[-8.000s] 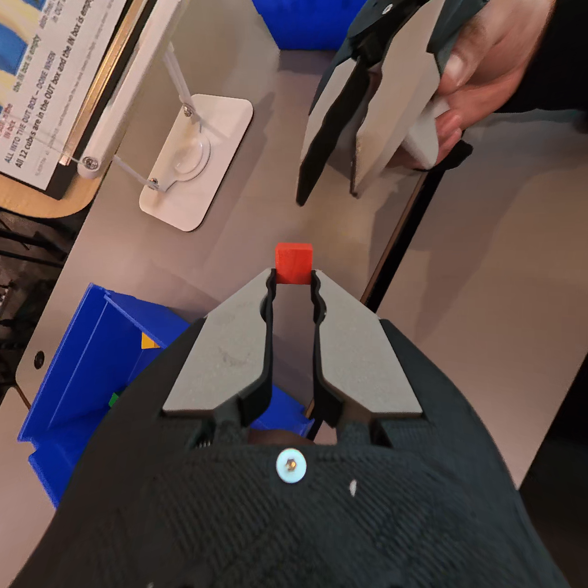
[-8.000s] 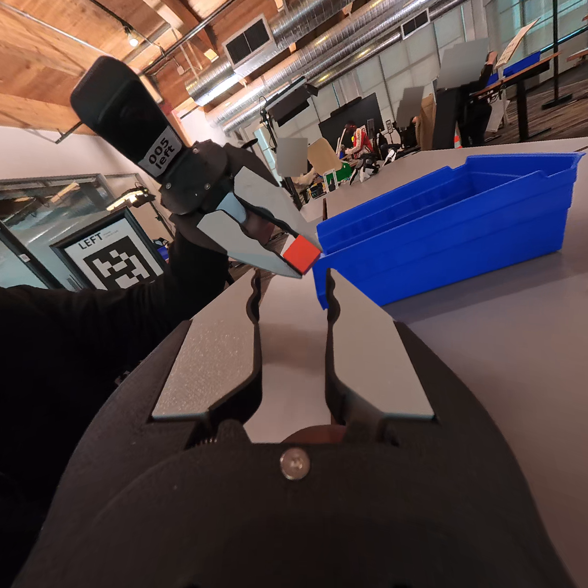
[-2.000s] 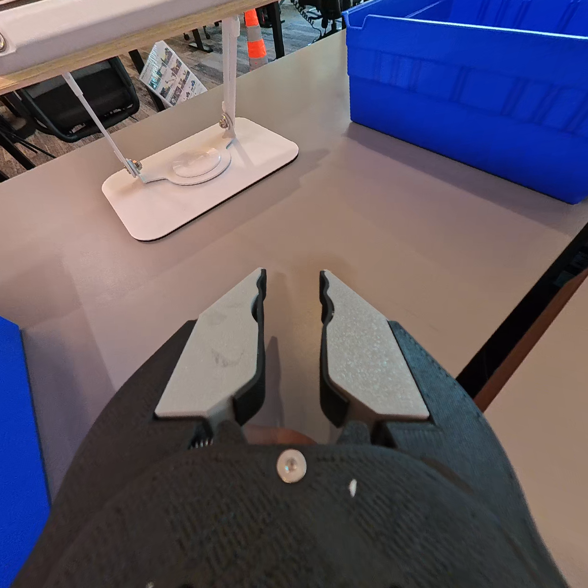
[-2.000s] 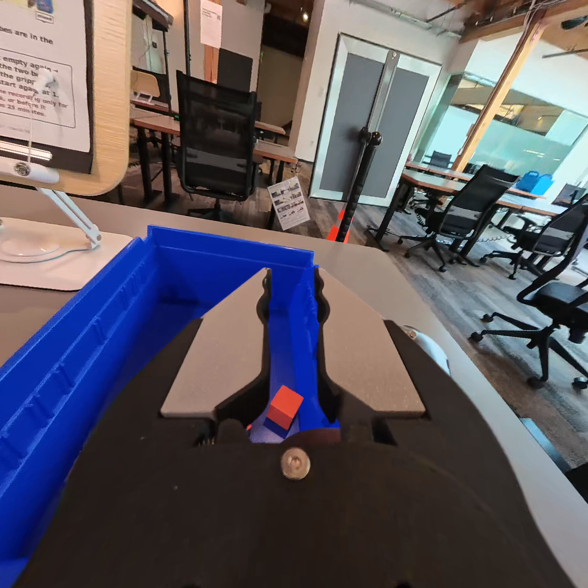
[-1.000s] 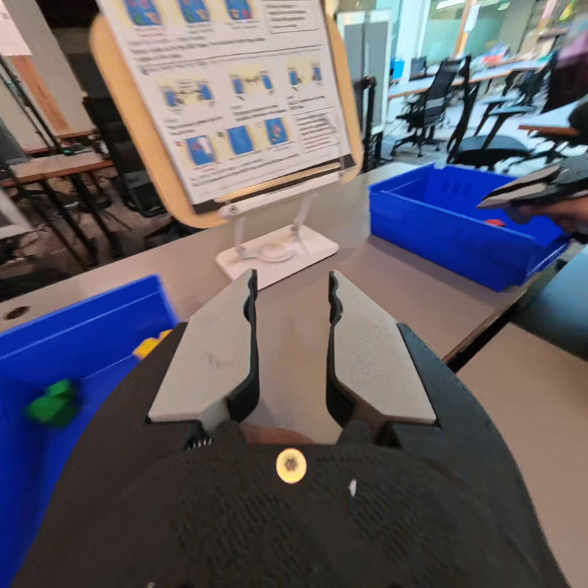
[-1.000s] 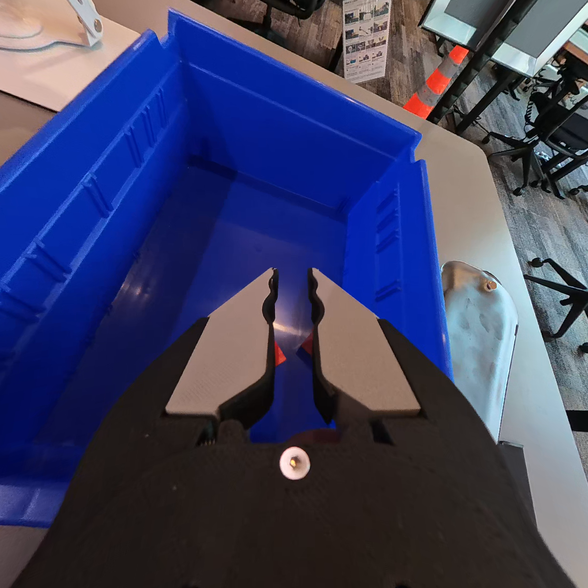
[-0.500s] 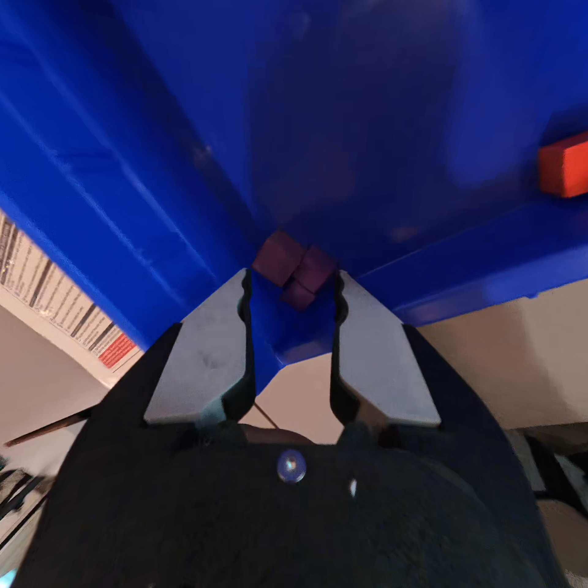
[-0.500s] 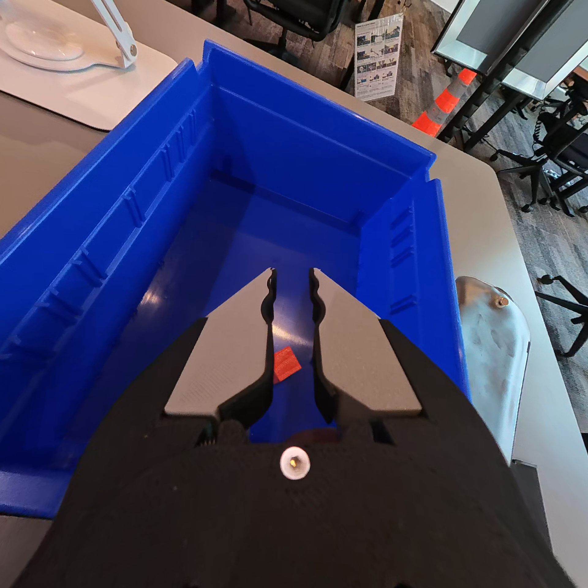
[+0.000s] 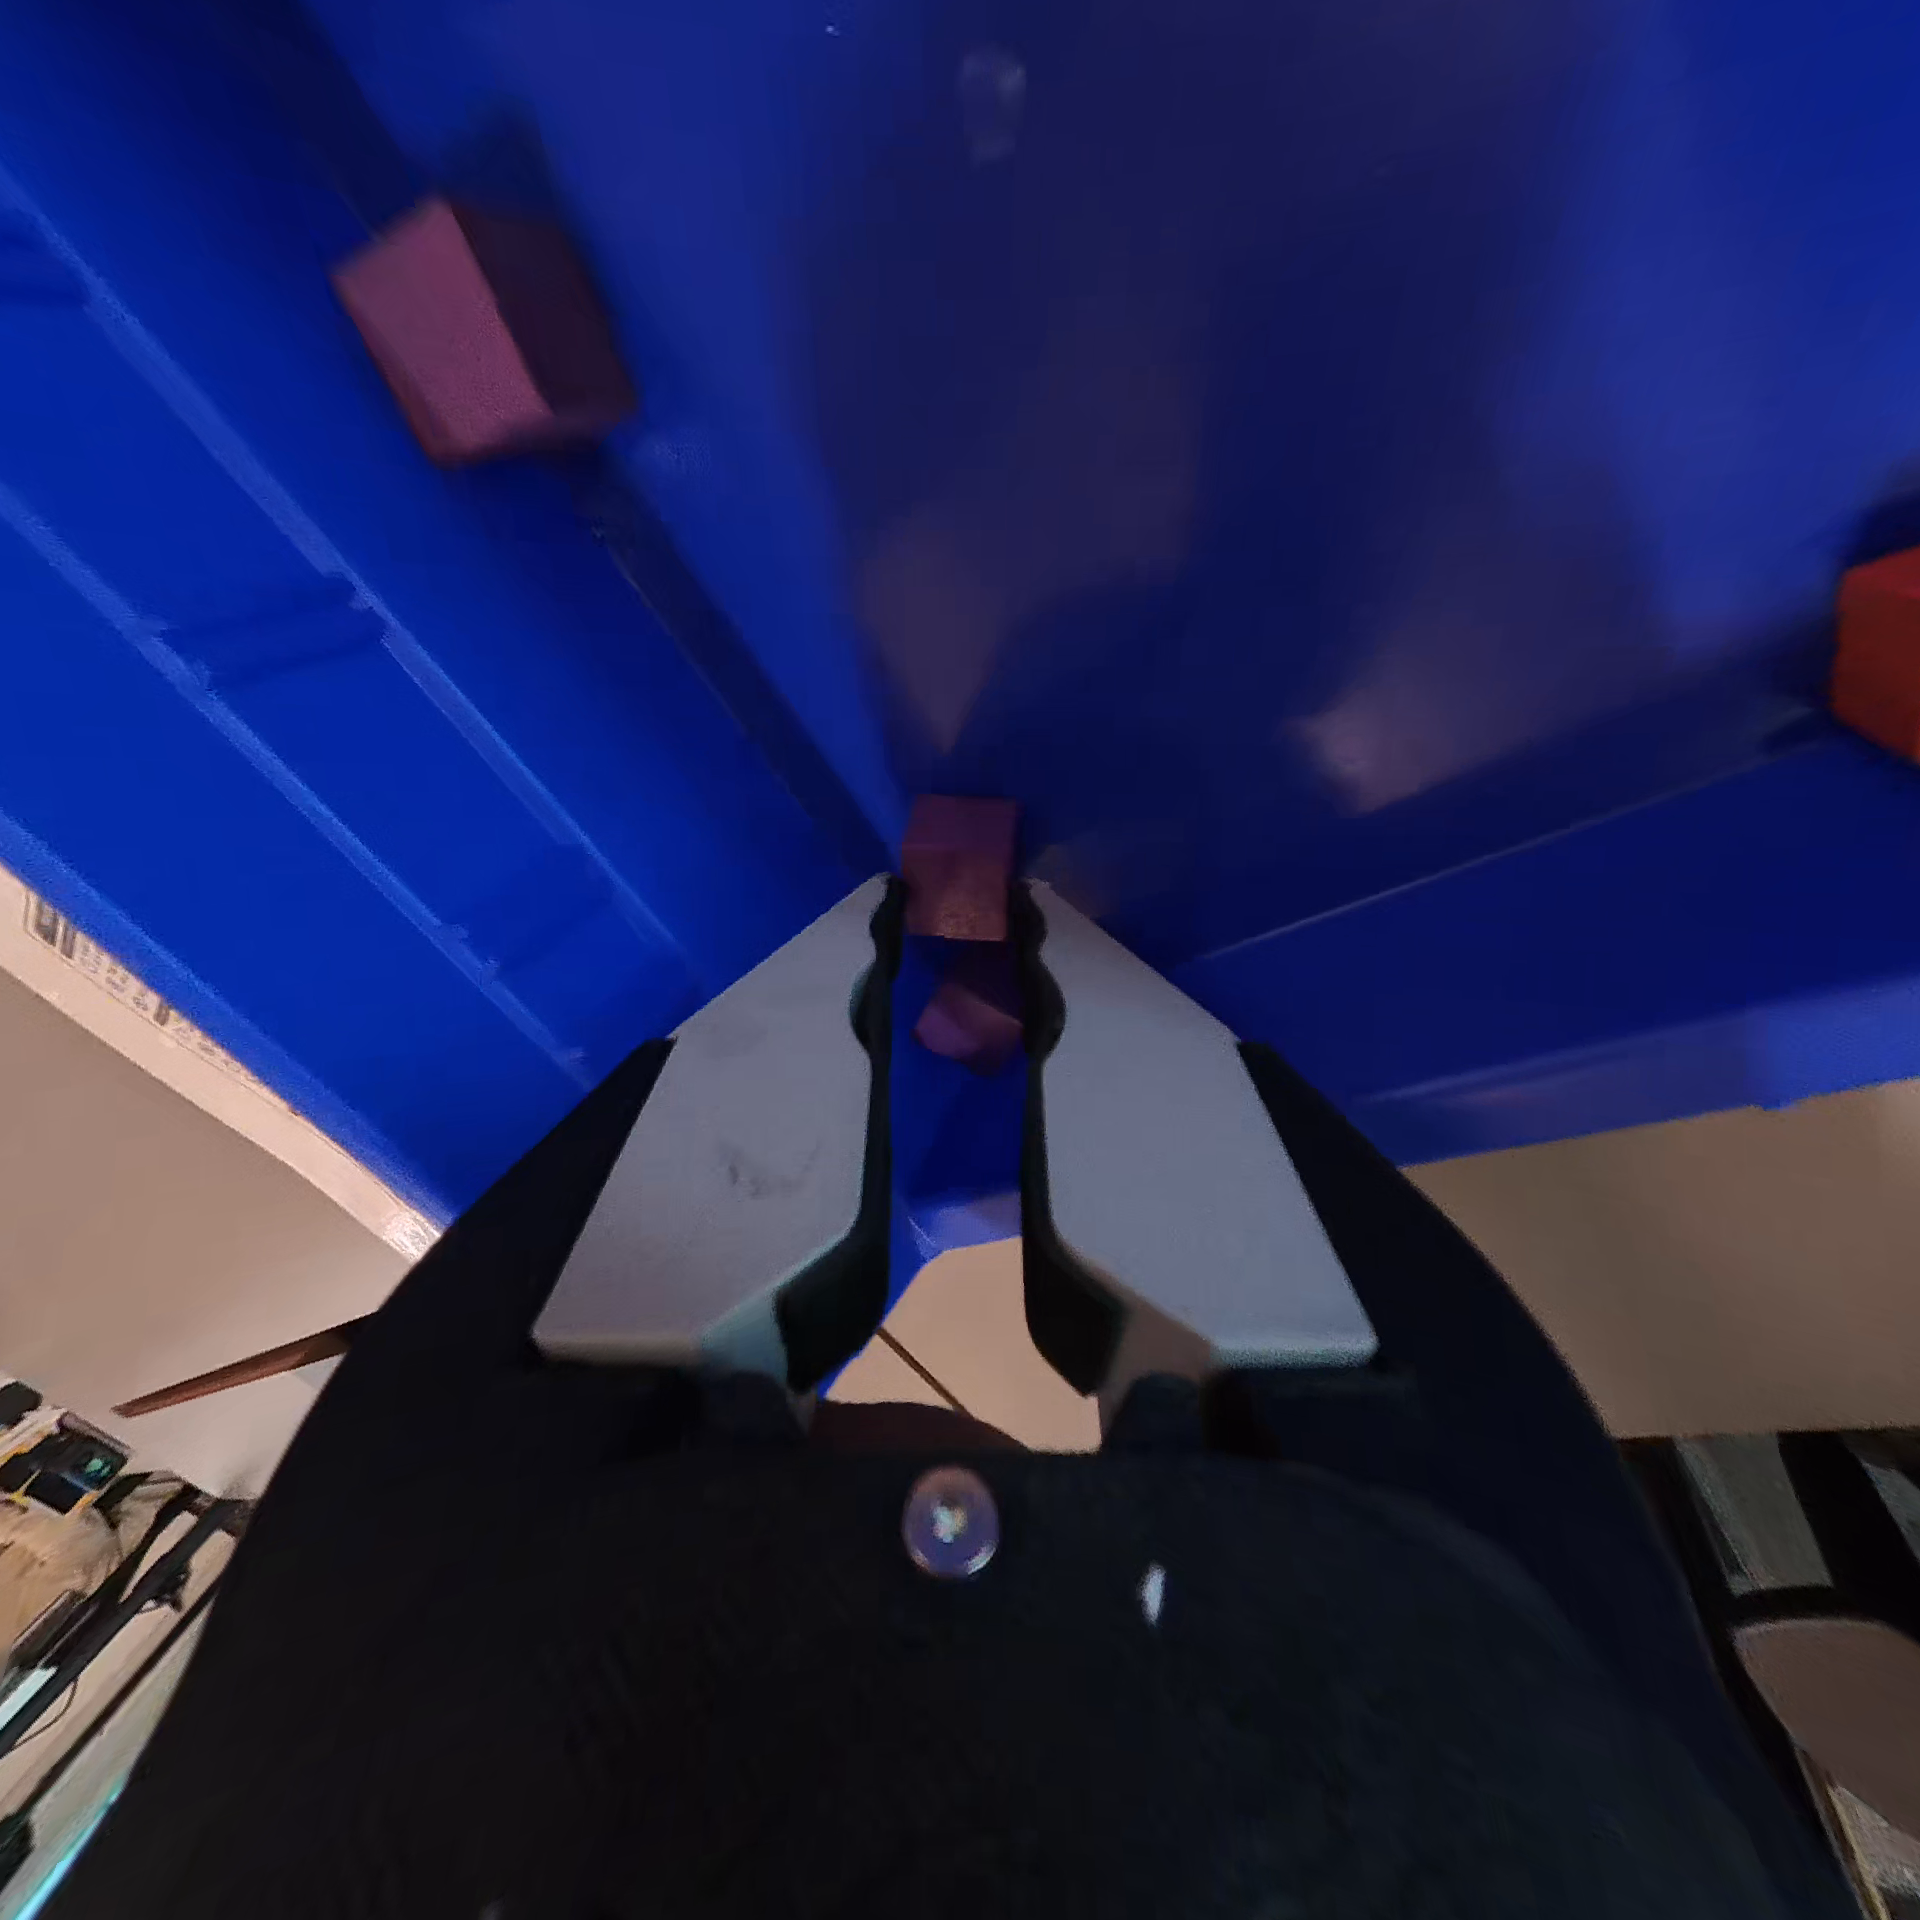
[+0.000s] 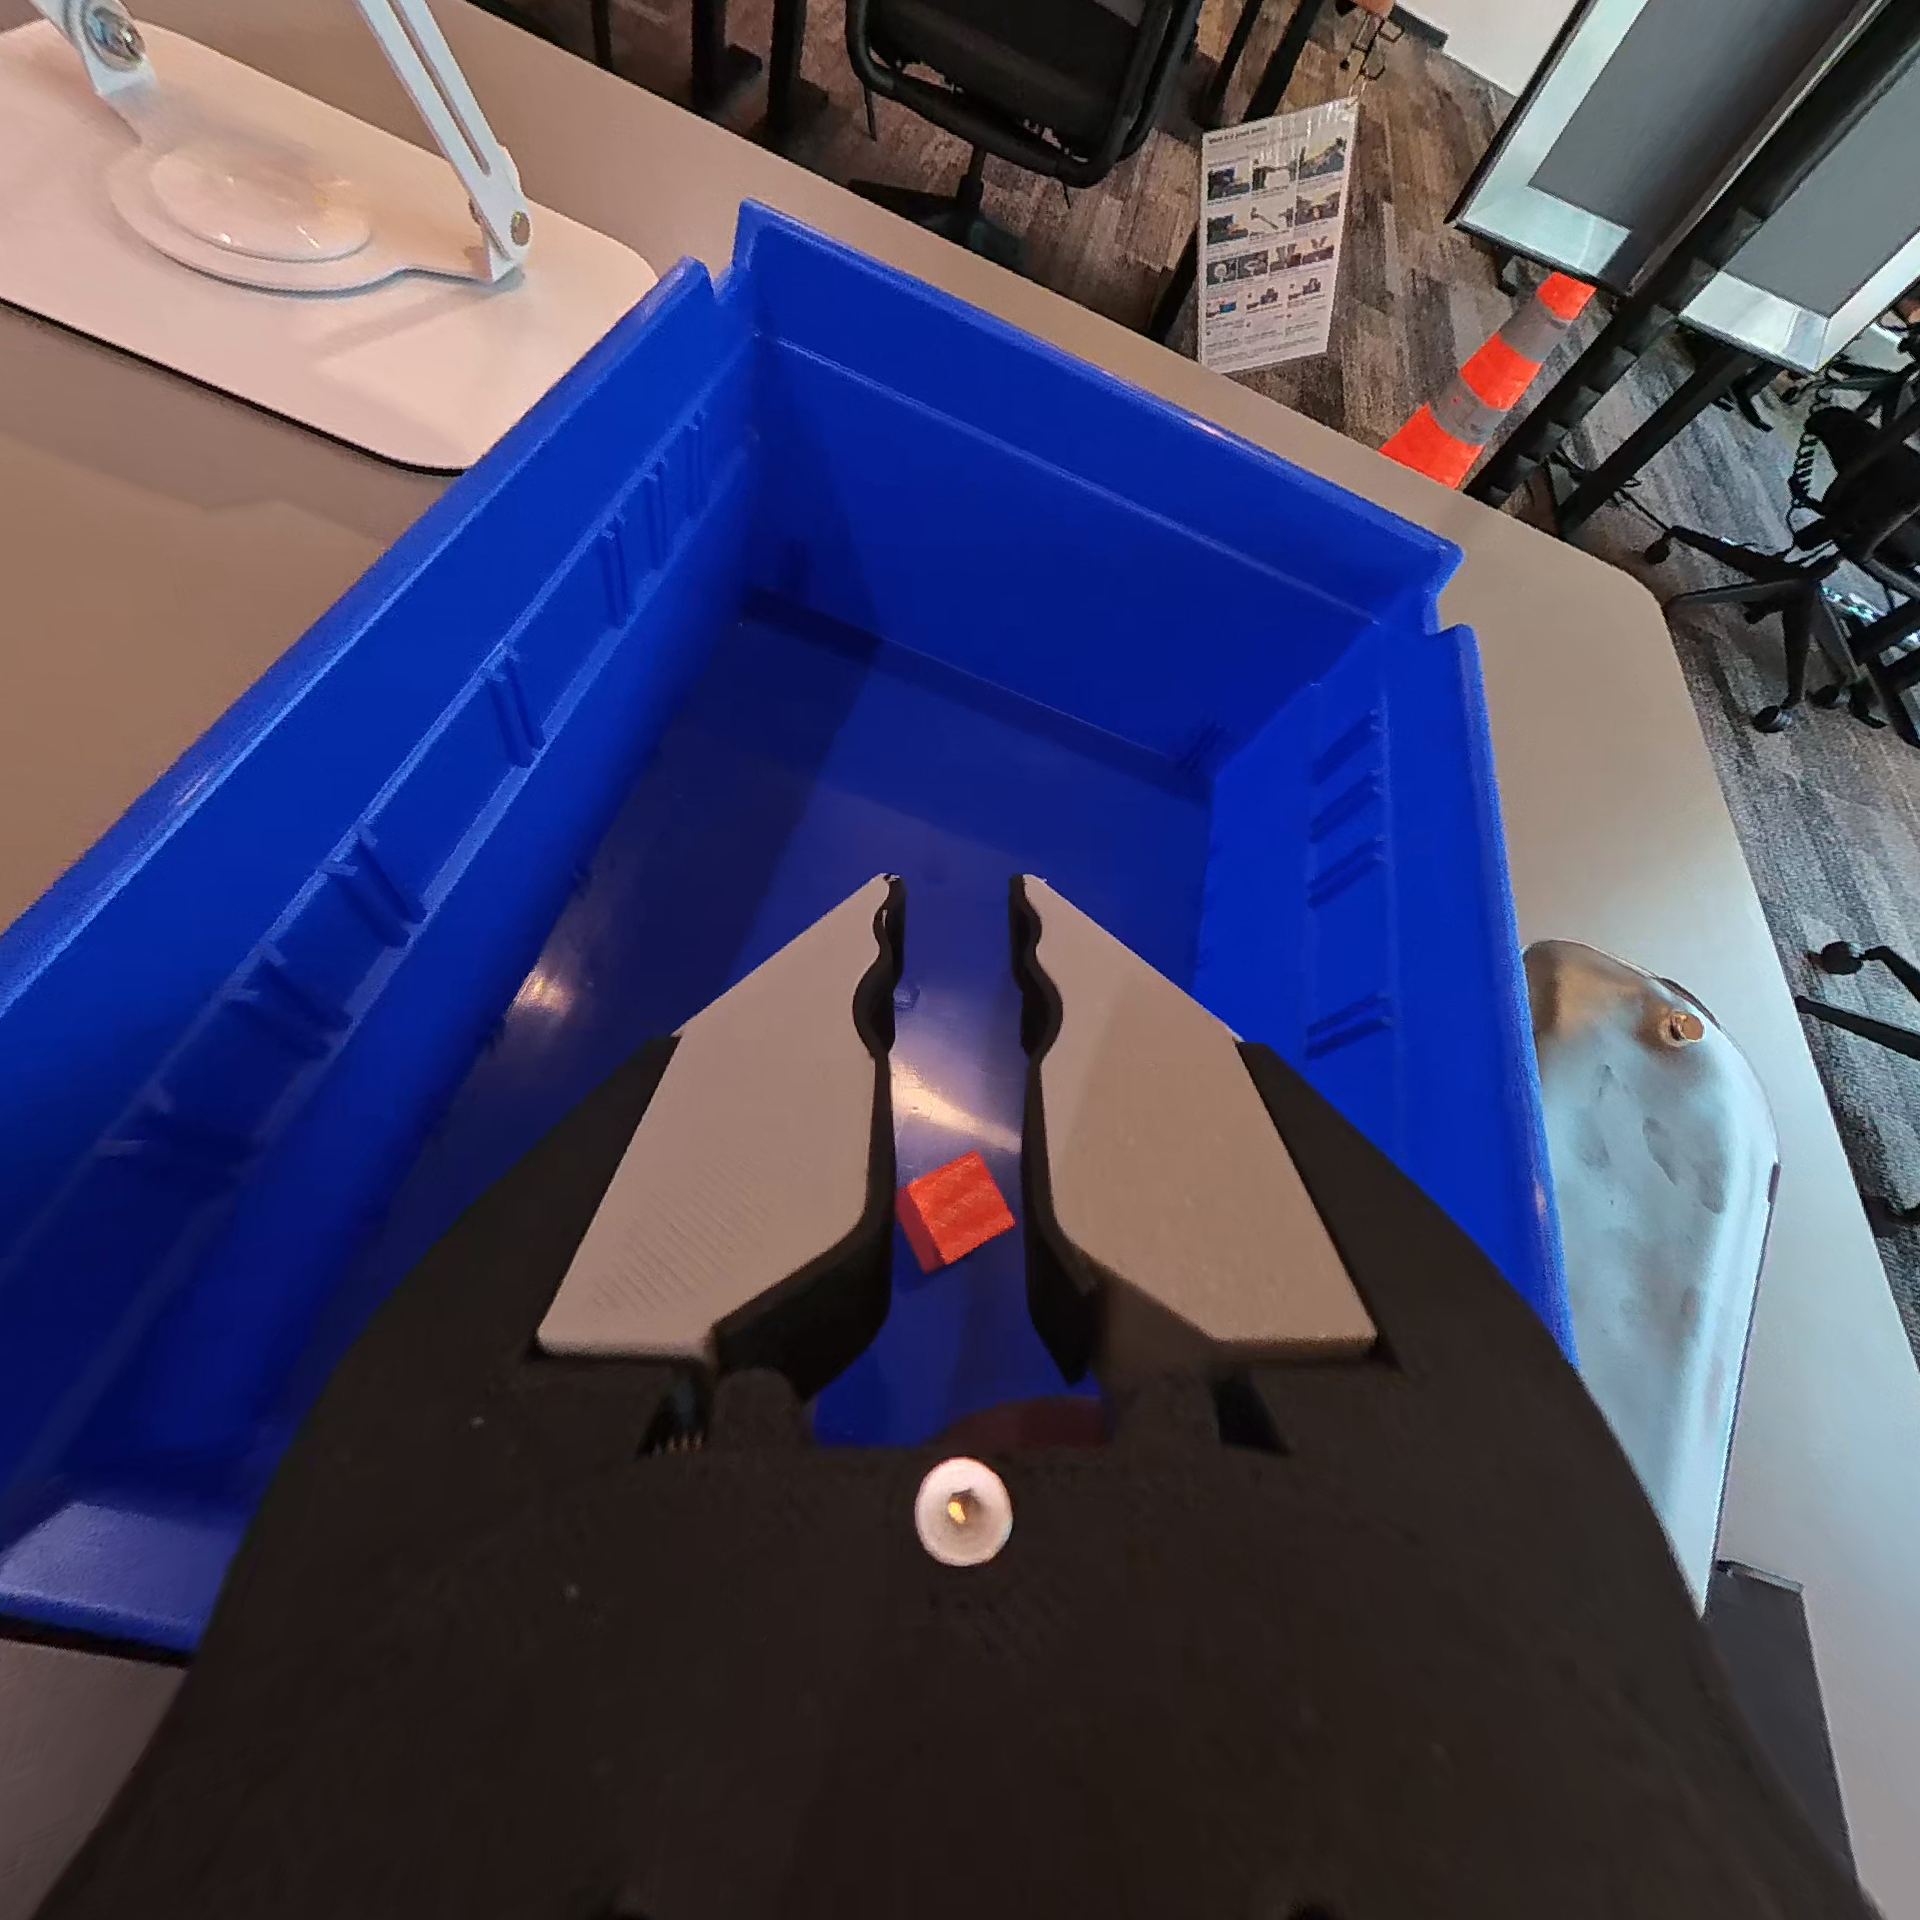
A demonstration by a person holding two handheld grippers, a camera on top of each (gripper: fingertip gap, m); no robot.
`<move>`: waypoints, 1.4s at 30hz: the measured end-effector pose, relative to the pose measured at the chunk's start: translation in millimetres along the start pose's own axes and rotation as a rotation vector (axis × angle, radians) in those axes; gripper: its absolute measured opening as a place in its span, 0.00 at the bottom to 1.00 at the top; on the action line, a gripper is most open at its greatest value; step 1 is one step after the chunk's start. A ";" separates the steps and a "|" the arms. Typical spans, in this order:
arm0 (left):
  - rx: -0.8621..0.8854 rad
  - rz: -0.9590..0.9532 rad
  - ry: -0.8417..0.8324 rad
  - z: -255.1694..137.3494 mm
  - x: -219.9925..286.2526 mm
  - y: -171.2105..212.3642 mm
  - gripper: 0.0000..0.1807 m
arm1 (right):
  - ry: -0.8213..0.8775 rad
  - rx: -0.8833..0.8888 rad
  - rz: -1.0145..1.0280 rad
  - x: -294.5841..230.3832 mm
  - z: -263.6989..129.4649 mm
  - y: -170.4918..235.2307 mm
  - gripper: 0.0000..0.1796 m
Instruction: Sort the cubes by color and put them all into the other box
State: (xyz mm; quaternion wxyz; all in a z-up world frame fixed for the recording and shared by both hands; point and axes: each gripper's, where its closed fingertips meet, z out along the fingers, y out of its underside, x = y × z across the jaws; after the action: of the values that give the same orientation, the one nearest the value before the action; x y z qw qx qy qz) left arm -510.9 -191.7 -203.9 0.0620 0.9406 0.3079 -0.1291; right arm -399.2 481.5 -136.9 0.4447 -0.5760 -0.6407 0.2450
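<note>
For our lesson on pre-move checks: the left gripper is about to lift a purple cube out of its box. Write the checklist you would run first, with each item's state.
1. Left gripper closed on the purple cube: ok, the cube sits between its fingertips.
2. Grip deep enough: cannot tell, only the very tips hold it.
3. Neighbouring cubes apart from the gripper: ok; a second purple cube lies below and between the fingers, a third purple cube off to the side.
4. Right gripper free: ok, open and holding nothing.
5. Receiving box has room: ok, only one red cube shows in it.
</note>
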 end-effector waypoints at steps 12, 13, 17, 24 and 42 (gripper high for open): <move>0.432 -0.015 -0.068 -108.9 1.6 -69.1 0.10 | 0.072 0.142 0.066 19.4 -16.2 -21.8 0.08; 0.543 0.002 -0.057 -137.5 13.7 -87.3 0.10 | 0.100 0.176 0.092 27.9 -21.6 -25.5 0.09; 0.889 0.169 0.074 -242.3 114.1 -162.0 0.10 | 0.219 0.319 0.188 63.2 -49.7 -37.8 0.08; 1.015 0.482 0.290 -291.3 335.3 -303.0 0.10 | 0.360 0.421 0.291 105.5 -77.8 -32.4 0.07; 0.853 0.300 0.639 -256.4 486.4 -462.2 0.24 | 0.401 0.444 0.354 129.2 -83.7 -19.2 0.09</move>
State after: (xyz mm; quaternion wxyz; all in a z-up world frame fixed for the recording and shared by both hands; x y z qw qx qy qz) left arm -355.5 503.6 -112.0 -0.4034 0.9082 0.0945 0.0597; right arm -330.3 584.3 -43.4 0.6269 -0.6040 -0.3617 0.3337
